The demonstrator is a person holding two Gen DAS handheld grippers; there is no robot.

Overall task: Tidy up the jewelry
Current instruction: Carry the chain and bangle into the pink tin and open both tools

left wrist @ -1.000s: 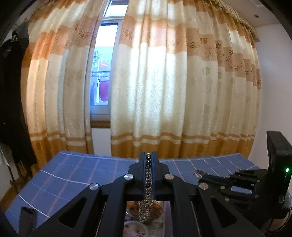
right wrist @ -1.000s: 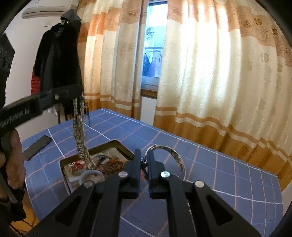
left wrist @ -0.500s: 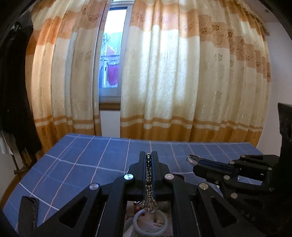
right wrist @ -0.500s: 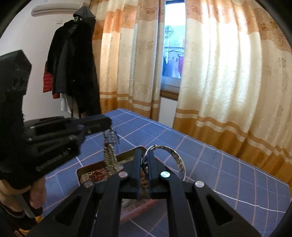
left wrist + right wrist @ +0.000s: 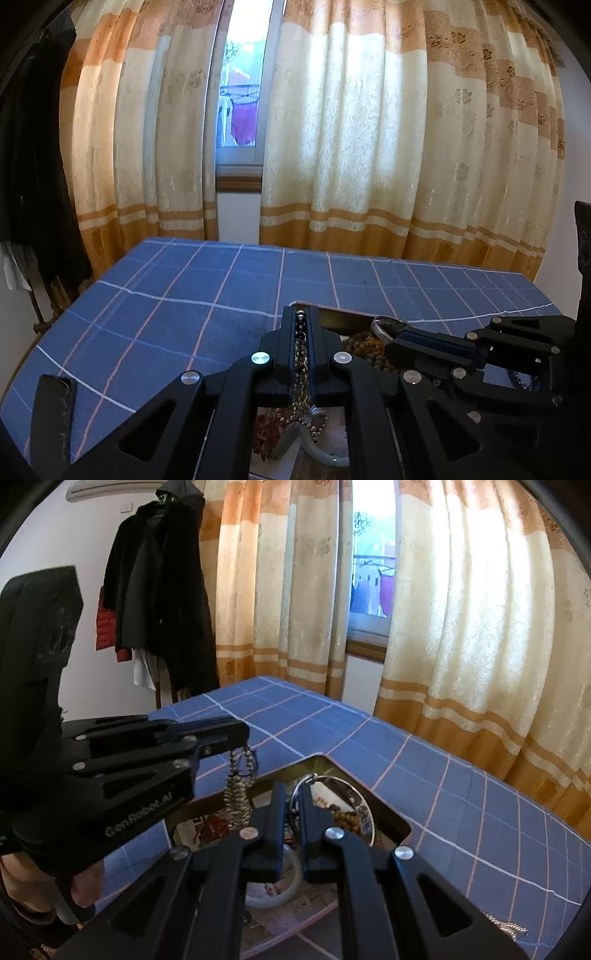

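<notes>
A beaded chain [image 5: 302, 373] is clamped between the closed fingers of the left hand-held gripper [image 5: 303, 325], and its loose strands are seen hanging down into a shallow tray [image 5: 388, 805] that sits on the blue checked tabletop [image 5: 177, 306]. In the right wrist view the same chain [image 5: 240, 786] is shown dangling from the fingertip of that gripper [image 5: 236, 738] over the near left part of the tray. A thin metal bangle [image 5: 354, 794] is gripped at its rim by the right hand-held gripper [image 5: 291, 797], whose fingers are pressed together on it; the ring is held upright above the tray's middle. A white bangle [image 5: 284, 890] and brown beads [image 5: 347, 818] are seen lying inside the tray (partly hidden behind the gripper bodies). A further beaded piece [image 5: 506, 928] is laid on the cloth at the lower right, apart from the tray. Striped cream and orange curtains [image 5: 369, 147] are hung behind the tabletop, and dark coats [image 5: 162, 590] are hung at the wall. Part of a person's hand [image 5: 86, 886] is visible under the left gripper.
</notes>
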